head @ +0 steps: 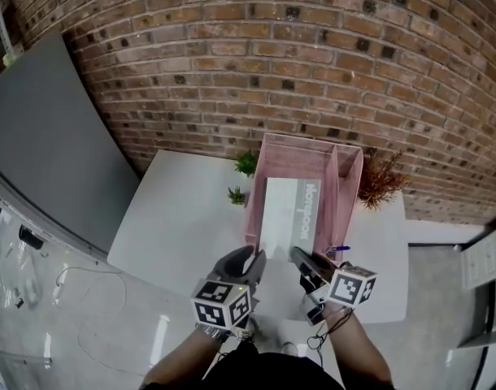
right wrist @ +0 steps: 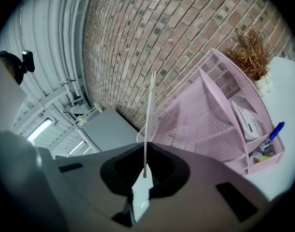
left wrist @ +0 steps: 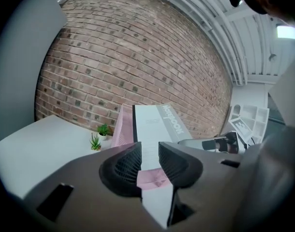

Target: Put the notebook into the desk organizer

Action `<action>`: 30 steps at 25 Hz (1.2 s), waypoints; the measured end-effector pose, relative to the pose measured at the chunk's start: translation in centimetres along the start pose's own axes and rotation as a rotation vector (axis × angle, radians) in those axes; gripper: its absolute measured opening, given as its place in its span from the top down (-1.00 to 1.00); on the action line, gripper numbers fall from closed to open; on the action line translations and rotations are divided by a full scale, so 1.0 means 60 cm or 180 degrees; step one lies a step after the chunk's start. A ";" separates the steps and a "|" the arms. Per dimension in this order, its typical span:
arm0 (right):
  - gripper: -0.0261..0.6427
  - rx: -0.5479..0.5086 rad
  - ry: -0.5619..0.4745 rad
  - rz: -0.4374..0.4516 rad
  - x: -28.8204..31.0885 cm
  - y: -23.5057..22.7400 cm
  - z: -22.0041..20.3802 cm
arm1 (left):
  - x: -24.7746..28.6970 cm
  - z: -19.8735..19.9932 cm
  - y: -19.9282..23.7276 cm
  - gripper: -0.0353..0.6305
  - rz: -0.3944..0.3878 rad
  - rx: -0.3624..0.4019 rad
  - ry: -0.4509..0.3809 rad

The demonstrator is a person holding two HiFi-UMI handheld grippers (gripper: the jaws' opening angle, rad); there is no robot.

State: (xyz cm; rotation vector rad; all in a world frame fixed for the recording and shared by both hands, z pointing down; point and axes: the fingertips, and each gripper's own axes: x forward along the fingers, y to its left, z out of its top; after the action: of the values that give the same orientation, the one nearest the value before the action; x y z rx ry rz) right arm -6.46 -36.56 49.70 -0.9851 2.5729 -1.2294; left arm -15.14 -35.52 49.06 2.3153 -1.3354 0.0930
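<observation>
A white notebook (head: 290,214) with a grey spine strip lies slanted over the wide compartment of the pink mesh desk organizer (head: 301,147). My right gripper (head: 303,258) is shut on the notebook's near edge. In the right gripper view the notebook (right wrist: 149,120) shows edge-on as a thin white line rising from my right gripper (right wrist: 145,170), beside the organizer (right wrist: 205,110). My left gripper (head: 250,257) hangs open just left of that near edge. In its own view the left gripper (left wrist: 150,153) has its jaws apart, with the notebook (left wrist: 154,127) beyond them and nothing pinched.
The organizer stands on a white table (head: 175,218) against a brick wall. Two small green plants (head: 246,163) sit at its left and a dried brown plant (head: 382,177) at its right. A blue pen (right wrist: 272,132) lies in a small side compartment. A grey panel (head: 45,136) leans at the left.
</observation>
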 end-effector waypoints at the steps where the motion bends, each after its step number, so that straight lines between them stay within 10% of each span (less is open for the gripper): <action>1: 0.89 0.0016 -0.0018 -0.0026 0.005 -0.002 0.002 | 0.002 0.003 0.000 0.57 -0.0043 0.0025 0.0003; 30: 0.87 0.0014 -0.0171 -0.0610 0.069 -0.034 0.033 | 0.113 0.000 0.002 0.58 -0.0621 0.0643 0.0285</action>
State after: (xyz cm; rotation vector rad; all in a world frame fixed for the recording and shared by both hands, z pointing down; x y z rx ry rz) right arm -7.92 -41.29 50.54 -1.2709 2.4817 -1.2323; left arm -11.66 -41.03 50.99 2.5641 -1.0941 0.2768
